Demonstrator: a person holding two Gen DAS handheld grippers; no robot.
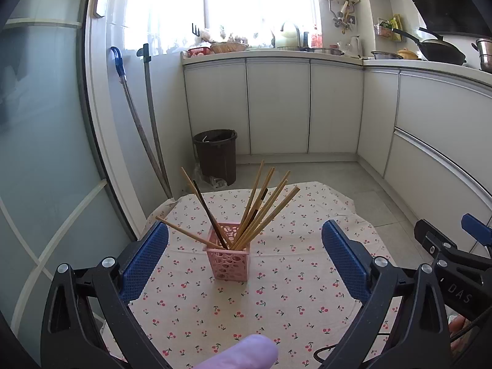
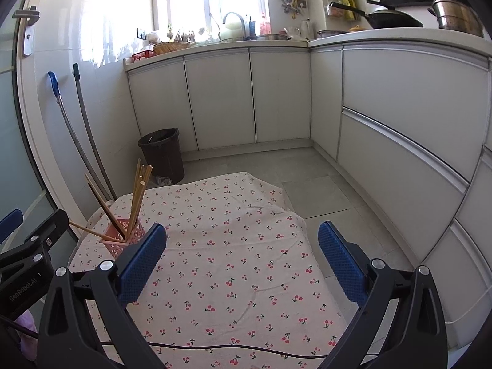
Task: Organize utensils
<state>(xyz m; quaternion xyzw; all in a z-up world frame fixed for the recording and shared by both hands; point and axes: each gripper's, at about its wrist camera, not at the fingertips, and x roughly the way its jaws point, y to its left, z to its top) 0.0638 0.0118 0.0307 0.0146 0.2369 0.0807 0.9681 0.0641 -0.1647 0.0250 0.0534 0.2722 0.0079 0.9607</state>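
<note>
- The chopsticks (image 1: pixel 264 209) all stand in the pink basket (image 1: pixel 229 261), just below the middle of the left wrist view; in the right wrist view the basket (image 2: pixel 123 240) sits at the lower left, partly behind a blue finger pad.
- No loose chopstick shows on the cherry-print cloth (image 1: pixel 276 301), so the sorting looks finished, or nearly so, as far as these views reach.
- The sticks lean apart in a fan: most are pale wood, at least one is dark, and one pale stick tips low toward the left.
- The left gripper (image 1: pixel 246 261) is spread wide and holds nothing; the basket lies between its pads but apart from them.
- The right gripper (image 2: pixel 243 258) is likewise wide and empty over bare cloth.
- A dark bin (image 1: pixel 216 153) stands on the floor past the cloth; its contents cannot be made out.
</note>
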